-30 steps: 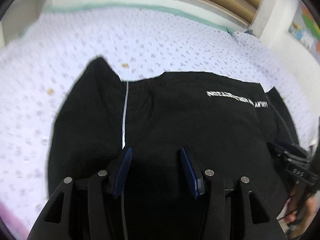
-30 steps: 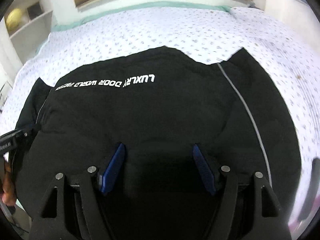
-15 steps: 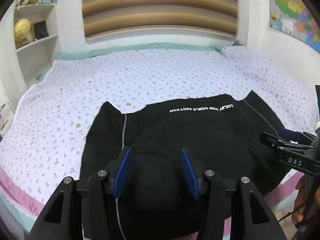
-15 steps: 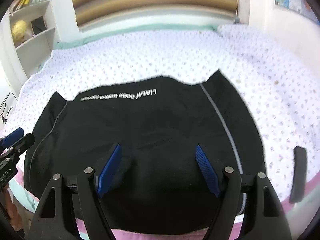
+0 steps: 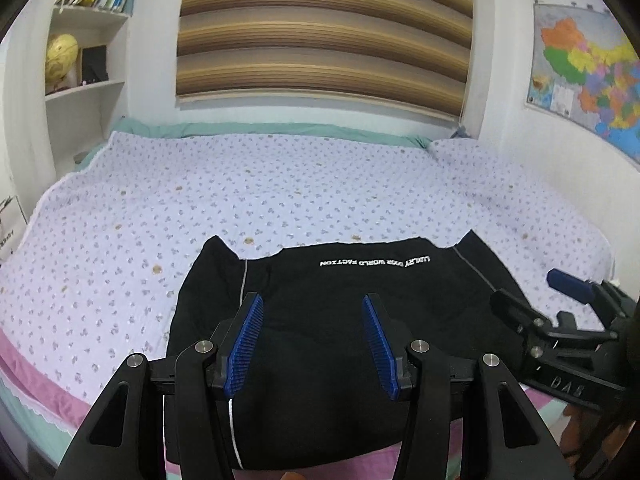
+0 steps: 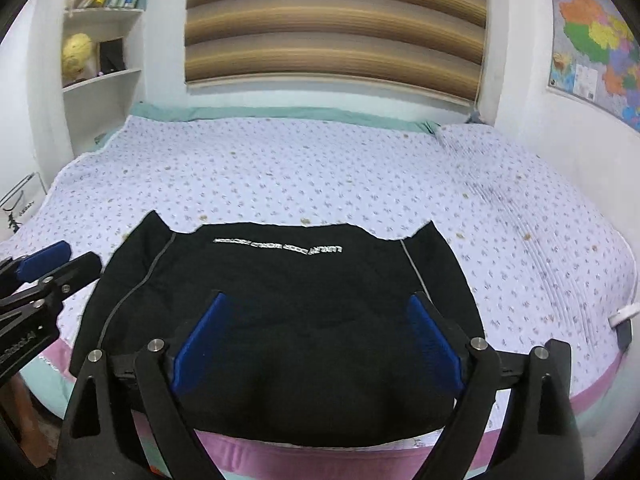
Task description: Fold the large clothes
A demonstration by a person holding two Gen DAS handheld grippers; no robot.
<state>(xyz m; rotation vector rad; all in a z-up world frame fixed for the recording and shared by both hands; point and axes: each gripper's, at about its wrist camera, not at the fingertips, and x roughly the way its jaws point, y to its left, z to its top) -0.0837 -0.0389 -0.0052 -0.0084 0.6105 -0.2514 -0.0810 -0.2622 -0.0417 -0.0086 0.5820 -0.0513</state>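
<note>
Bed point(image 5: 120, 216): fills more of both views than a second ago; both cameras have drawn back and up.
Garment point(image 5: 340, 344): black, lies folded flat at the bed's near edge, lettering toward the far side; this fold looks finished.
Right gripper point(image 6: 316, 336): held above the near hem, fingers spread wide, holding nothing.
Left gripper point(image 5: 312, 340): same, fingers apart, empty.

I see a home bedroom: bed point(image 5: 280, 184), striped blind point(image 5: 324, 32) behind it, bookshelf point(image 5: 88, 40) left, wall map point(image 5: 584, 60) right.
</note>
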